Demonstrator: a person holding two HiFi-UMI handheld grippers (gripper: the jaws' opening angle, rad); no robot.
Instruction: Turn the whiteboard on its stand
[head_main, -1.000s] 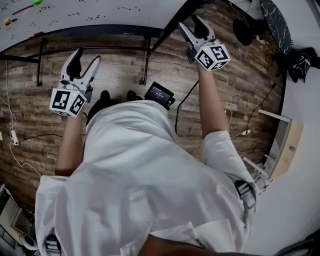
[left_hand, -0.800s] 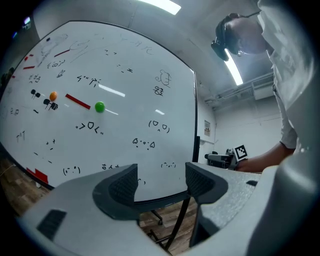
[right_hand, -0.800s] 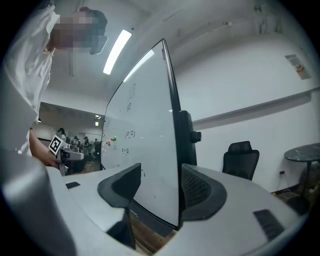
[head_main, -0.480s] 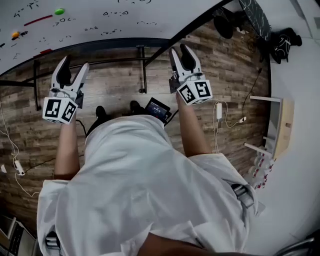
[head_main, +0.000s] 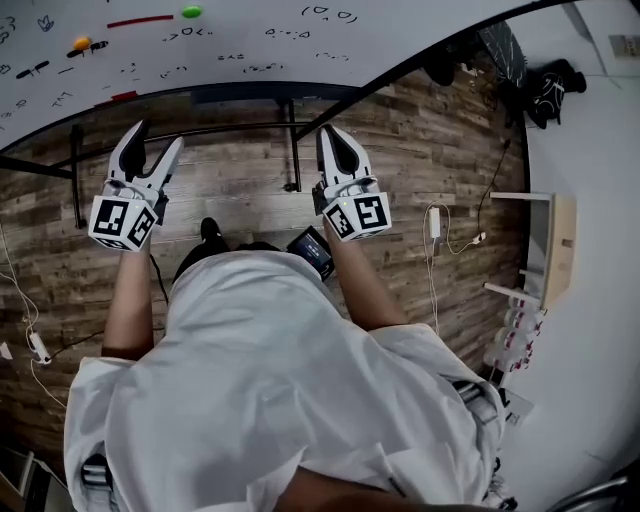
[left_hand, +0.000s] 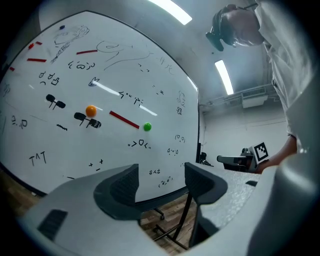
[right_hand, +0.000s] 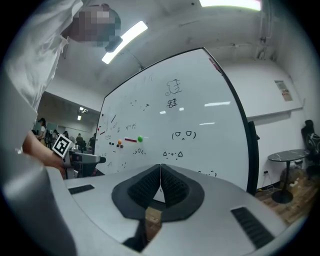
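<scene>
The whiteboard (head_main: 250, 40) stands on its stand (head_main: 290, 150), lower edge just ahead of both grippers. The left gripper (head_main: 157, 138) gapes empty. The right gripper (head_main: 332, 138) has just clenched on nothing. Open wooden floor (head_main: 450, 130) lies rightward.

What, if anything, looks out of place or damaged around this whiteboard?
Nothing looks damaged or spilled. The whiteboard stands upright on its stand. The only untidy bits are loose white cables on the wooden floor: that one at the right, another at the left.
</scene>
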